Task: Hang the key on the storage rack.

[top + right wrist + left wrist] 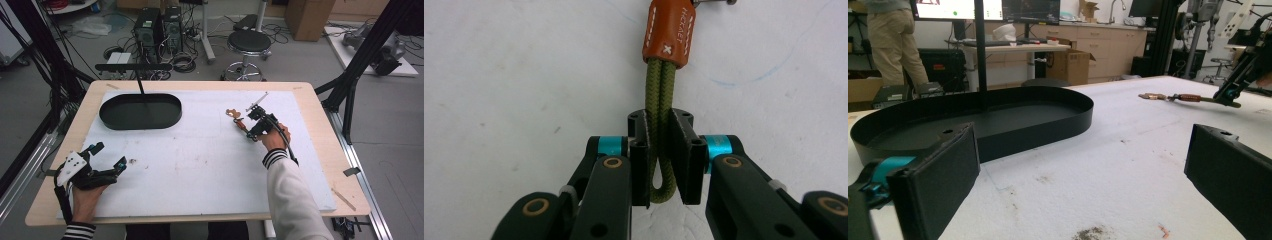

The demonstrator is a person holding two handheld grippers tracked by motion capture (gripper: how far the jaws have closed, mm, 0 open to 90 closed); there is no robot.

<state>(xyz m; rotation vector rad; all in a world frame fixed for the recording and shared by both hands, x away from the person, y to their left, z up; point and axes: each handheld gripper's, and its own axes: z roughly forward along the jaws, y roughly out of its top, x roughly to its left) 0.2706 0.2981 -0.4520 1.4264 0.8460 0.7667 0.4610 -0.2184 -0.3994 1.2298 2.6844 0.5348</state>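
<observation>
While the right gripper [659, 165] is clamped on the green cord loop [659, 145] of a keychain strap [240, 123], the strap lies on the white mat [200, 160], right of centre, w/ its leather sleeve [669, 32] and metal clip [232, 113] pointing away from the hand. Grip looks centred but only near the loop end, so lift slow & keep the jaws squeezed; the clip end will prob. dangle and swing. Likely goal is the black tray [140, 111] at far left, so carry high enough to clear its rim [998, 100].

Left gripper [107, 157] sits near the front left, jaws spread wide, holding nothing. Room: mat betw. strap & tray is bare, good path. Watch the thin black post [141, 87] standing at the tray's back edge, and the table edge [320, 115] close on the right.
</observation>
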